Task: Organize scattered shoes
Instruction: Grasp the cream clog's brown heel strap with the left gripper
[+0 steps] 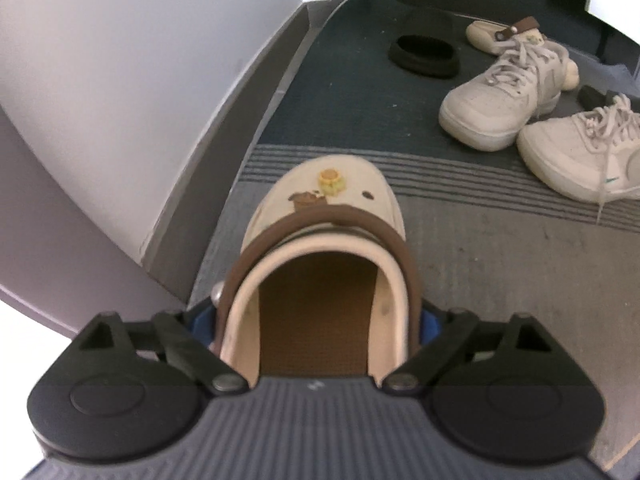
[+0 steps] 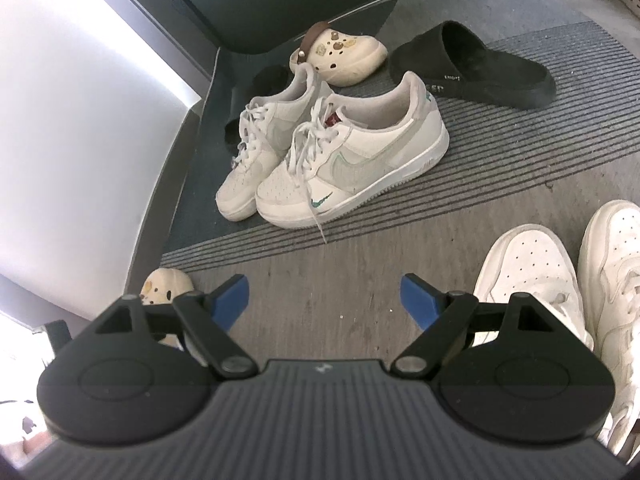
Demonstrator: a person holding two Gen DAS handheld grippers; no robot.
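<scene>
A cream clog with a brown strap and charms fills the left wrist view. My left gripper is shut on the clog's heel end, a blue pad on each side. Its toe shows at the lower left of the right wrist view. My right gripper is open over bare grey mat, nothing between its fingers. The matching clog lies at the back behind a pair of white sneakers. A black slipper sits to the right of that clog.
A white wall with a grey baseboard runs along the left. A second black slipper lies on the dark mat beyond. Another pair of white sneakers sits right of my right gripper. A striped grey mat covers the floor.
</scene>
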